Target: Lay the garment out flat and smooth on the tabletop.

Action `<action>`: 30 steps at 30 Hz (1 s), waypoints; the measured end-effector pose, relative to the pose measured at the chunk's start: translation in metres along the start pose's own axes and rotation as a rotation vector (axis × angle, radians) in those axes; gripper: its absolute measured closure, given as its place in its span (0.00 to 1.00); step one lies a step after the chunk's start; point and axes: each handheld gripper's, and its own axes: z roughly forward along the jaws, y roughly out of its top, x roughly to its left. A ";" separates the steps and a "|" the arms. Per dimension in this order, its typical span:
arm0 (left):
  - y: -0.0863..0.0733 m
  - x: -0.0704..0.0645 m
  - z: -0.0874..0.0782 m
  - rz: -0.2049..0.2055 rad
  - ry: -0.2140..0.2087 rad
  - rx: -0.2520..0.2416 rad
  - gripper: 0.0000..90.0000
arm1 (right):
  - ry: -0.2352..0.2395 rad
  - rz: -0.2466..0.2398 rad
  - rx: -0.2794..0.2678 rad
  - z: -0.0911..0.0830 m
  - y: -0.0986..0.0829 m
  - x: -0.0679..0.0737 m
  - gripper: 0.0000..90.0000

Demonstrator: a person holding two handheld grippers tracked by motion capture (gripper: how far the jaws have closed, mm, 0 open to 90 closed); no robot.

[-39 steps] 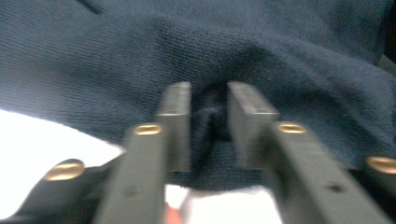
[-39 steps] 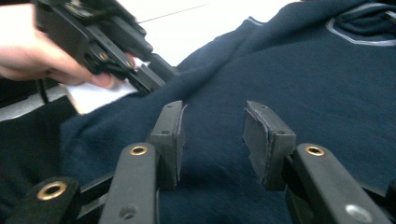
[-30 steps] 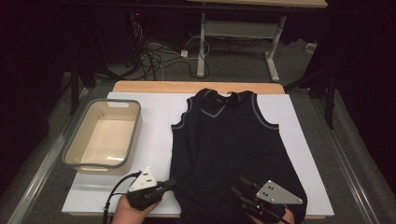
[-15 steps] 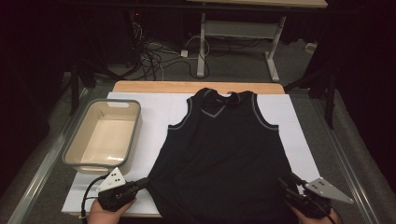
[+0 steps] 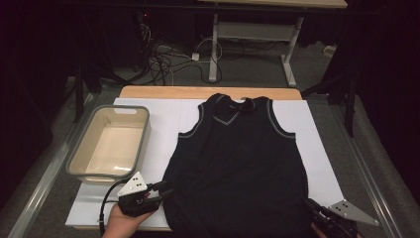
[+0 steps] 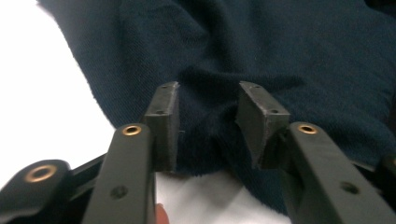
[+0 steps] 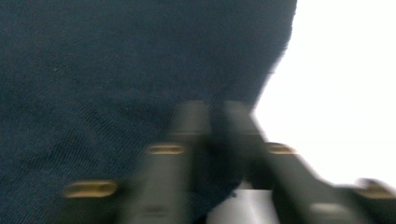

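The high view shows the dark vest (image 5: 237,168) spread flat on the white bench (image 5: 163,124) beside a grey tub (image 5: 110,144). The left gripper view shows the left gripper (image 6: 208,109) released, jaws apart astride the vest's hem. The right gripper (image 7: 212,116) sits low at the opposite hem corner, blurred; I cannot tell its state

A dark room: grey floor (image 5: 376,163), tangled cables (image 5: 163,59) and a metal-legged desk (image 5: 247,29) behind.
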 end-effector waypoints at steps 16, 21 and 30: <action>-0.010 -0.017 -0.001 -0.048 0.030 0.029 0.43 | -0.108 0.096 -0.062 -0.021 -0.008 -0.047 0.69; -0.020 -0.037 0.011 -0.028 0.044 0.131 0.46 | -0.076 0.049 -0.083 -0.018 0.004 -0.033 0.68; -0.014 -0.021 -0.022 -0.013 0.102 0.008 0.91 | -0.036 0.017 -0.091 -0.015 0.012 -0.024 0.81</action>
